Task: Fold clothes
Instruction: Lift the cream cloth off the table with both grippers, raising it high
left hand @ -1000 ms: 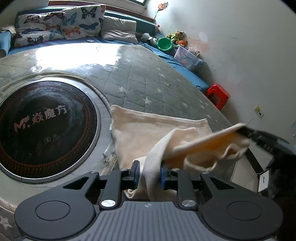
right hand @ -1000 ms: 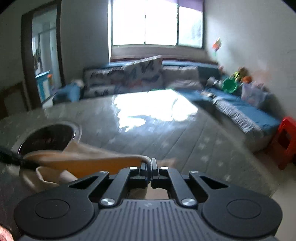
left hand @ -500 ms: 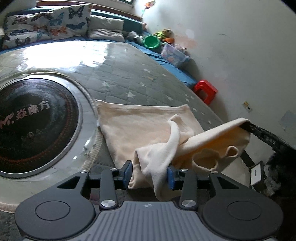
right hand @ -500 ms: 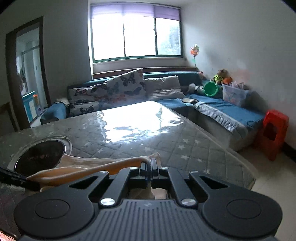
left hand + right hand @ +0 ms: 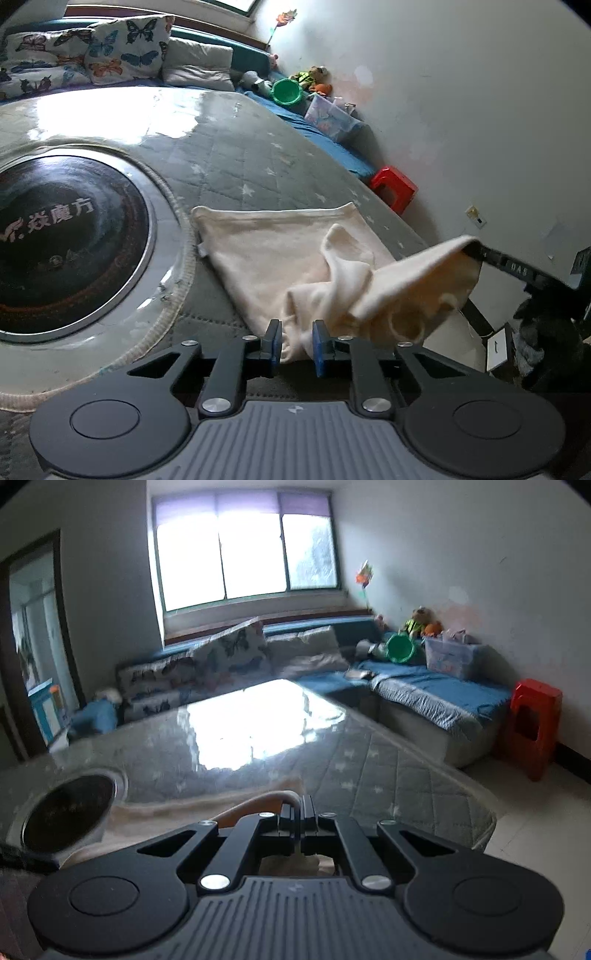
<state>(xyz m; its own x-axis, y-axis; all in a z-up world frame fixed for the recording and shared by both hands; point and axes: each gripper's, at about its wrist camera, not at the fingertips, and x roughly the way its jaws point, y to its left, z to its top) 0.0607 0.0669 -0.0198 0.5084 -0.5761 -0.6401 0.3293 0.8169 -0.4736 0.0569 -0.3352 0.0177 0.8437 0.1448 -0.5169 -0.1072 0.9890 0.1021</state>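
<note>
Left gripper (image 5: 296,343) jaws closing around a cream garment (image 5: 295,254) fold; right gripper (image 5: 298,821) pinches its raised edge. Clear storage box (image 5: 452,657) contents indistinct.

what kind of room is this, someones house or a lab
Most likely a home living room: a blue corner sofa with butterfly-print cushions, soft toys beside a clear plastic storage box, and a red plastic stool.

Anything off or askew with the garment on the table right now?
Yes: the cream fabric garment lies only half flat on the grey quilted table cover. Its near end is bunched and twisted between the closing left gripper and the shut right gripper, which holds one corner aloft.
</note>
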